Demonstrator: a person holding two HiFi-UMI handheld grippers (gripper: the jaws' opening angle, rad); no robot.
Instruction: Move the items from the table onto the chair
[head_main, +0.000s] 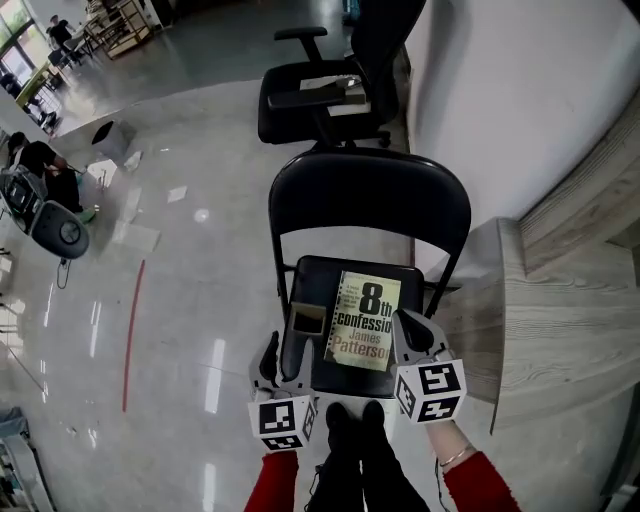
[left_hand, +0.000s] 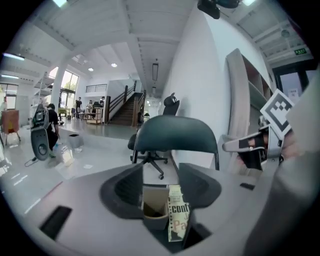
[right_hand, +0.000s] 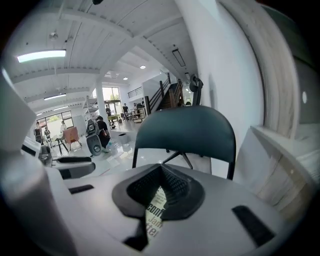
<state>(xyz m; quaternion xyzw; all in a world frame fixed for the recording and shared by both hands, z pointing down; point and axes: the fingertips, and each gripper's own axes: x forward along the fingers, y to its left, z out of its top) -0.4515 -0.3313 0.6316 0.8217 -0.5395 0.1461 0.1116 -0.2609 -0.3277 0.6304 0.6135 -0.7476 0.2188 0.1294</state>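
Nearest, two red sleeves (head_main: 273, 484) lead to the grippers, both held over the front edge of a black folding metal chair (head_main: 370, 195). The left gripper (head_main: 282, 352) has its fingers spread with nothing between the pads; its own view looks through the gap at the seat. The right gripper (head_main: 412, 328) has its fingertips pressed together and is empty.

On the seat just beyond lies a pale yellow paperback book with black lettering (head_main: 365, 322), flat, cover up. A small tan open box (head_main: 306, 318) stands just beside it, on its left. Neither gripper touches them.

To the right of the chair stands a pale wood-grain table (head_main: 560, 320) against the white wall. Behind the folding chair is a black swivel office chair (head_main: 320, 100) on a glossy grey floor, and people stand far off at the upper left.
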